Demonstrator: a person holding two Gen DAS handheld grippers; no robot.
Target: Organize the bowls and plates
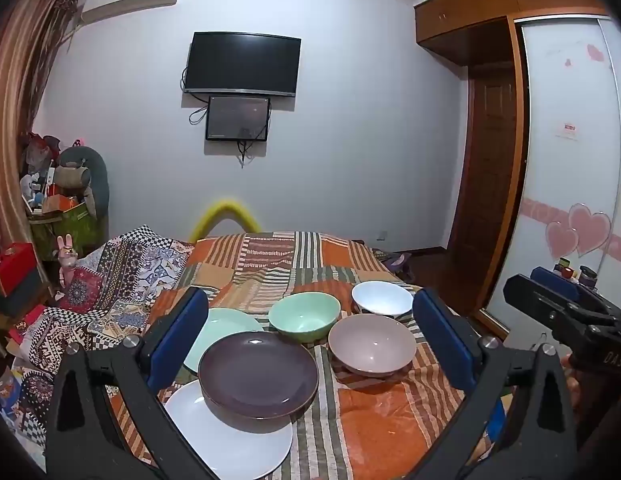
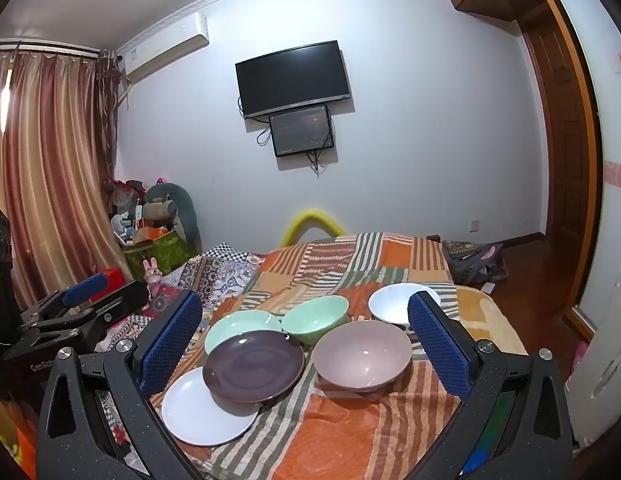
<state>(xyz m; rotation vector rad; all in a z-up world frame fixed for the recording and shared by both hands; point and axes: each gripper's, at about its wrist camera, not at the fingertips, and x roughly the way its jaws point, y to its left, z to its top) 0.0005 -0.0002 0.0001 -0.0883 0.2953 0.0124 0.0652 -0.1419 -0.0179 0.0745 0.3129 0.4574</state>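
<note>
Even indoor light from overhead, soft shadows, heavy fisheye bending with black corners, slight compression smear throughout.

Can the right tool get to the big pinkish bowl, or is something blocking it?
Probably yes. The right tool is open and empty, and the round pinkish-grey bowl sits on the striped orange blanket straight ahead, with nothing in between.

bowls [image 2: 361, 354]: glossy, likely ceramic | bedspread [image 2: 350, 420]: woven cloth | wardrobe [image 1: 490, 160]: wood
</note>
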